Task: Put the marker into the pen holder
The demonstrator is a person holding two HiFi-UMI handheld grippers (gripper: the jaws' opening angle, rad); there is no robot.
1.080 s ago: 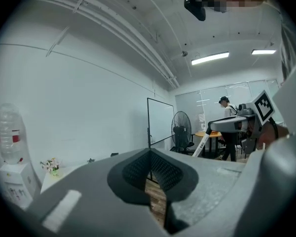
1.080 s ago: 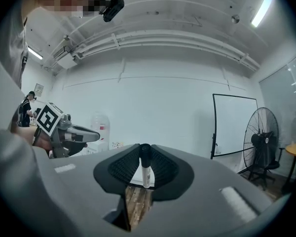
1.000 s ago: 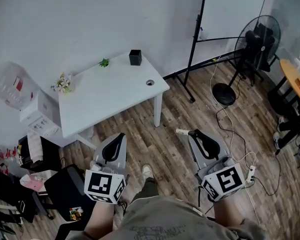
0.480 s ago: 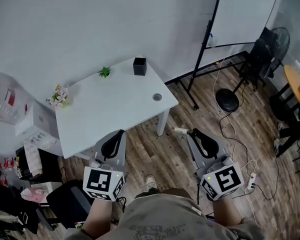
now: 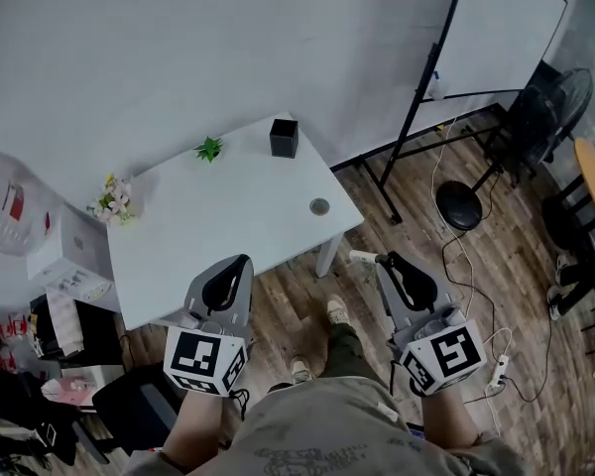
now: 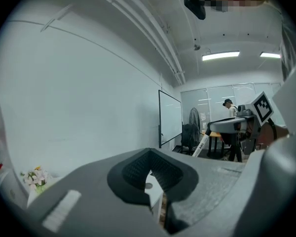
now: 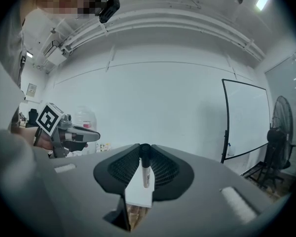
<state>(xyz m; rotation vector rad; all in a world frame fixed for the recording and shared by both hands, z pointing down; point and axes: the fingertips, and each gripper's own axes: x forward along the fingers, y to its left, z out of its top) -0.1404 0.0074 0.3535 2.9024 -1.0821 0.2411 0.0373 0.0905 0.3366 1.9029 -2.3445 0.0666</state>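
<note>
The black square pen holder [image 5: 284,137] stands near the far edge of the white table [image 5: 218,226], well ahead of both grippers. My right gripper [image 5: 387,262] is shut on a white marker [image 5: 361,258] with a black cap; the marker sticks out to the left of the jaws. In the right gripper view the marker [image 7: 145,171] lies clamped between the black pads [image 7: 164,171]. My left gripper [image 5: 240,264] hovers at the table's near edge, shut with nothing in it, as the left gripper view [image 6: 150,177] also shows.
On the table are a small green plant [image 5: 209,149], a bunch of flowers [image 5: 110,198] and a small round object [image 5: 319,206]. A whiteboard on a stand [image 5: 446,58], a fan [image 5: 550,107] and floor cables [image 5: 466,266] lie to the right. A black chair [image 5: 139,405] sits at the lower left.
The person has walked forward: the table sits nearer and lower in view, and a foot has stepped ahead. Both grippers keep their grip and pose.
</note>
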